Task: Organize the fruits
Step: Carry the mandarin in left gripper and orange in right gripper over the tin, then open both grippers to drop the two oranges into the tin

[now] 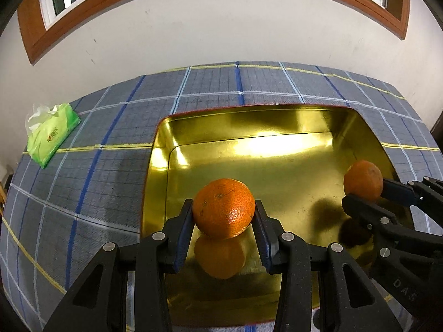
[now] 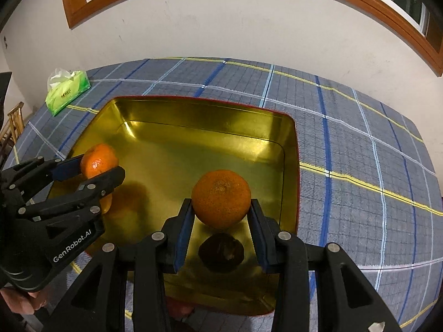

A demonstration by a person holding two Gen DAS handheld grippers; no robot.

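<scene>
Left gripper point(image 1: 223, 213) clamped on an orange point(image 1: 223, 207), blue pads pressing both sides of the fruit. Held above the gold tray point(image 1: 277, 127), near its front edge; reflection of the fruit visible on the tray floor directly below, so not resting on it.

Right gripper point(image 2: 221, 207) clamped on a second orange point(image 2: 221, 198), pads tight against both flanks. Also suspended over the tray, toward its right side; dark shadow on the tray floor underneath, clear gap between fruit and metal.

Cross-views agree: right gripper seen at the right edge of the left wrist view point(image 1: 365, 191) with its orange point(image 1: 363, 180) pinched between the fingers; left gripper seen at the left of the right wrist view point(image 2: 95, 170) gripping its orange point(image 2: 99, 160). Both tools angled steeply down into the tray, side by side, well apart from each other.

Tray: square, shiny gold inside, red rim, nothing lying on its floor. Sitting on a grey-blue plaid tablecloth point(image 2: 360, 144) with blue, white and yellow lines.

Green tissue pack point(image 1: 52, 135) at the far left of the table, well apart from the tray, white tissue sticking out the top.

Part of a hand point(image 2: 22, 303) visible at the bottom left of the right wrist view, under the left gripper body.
</scene>
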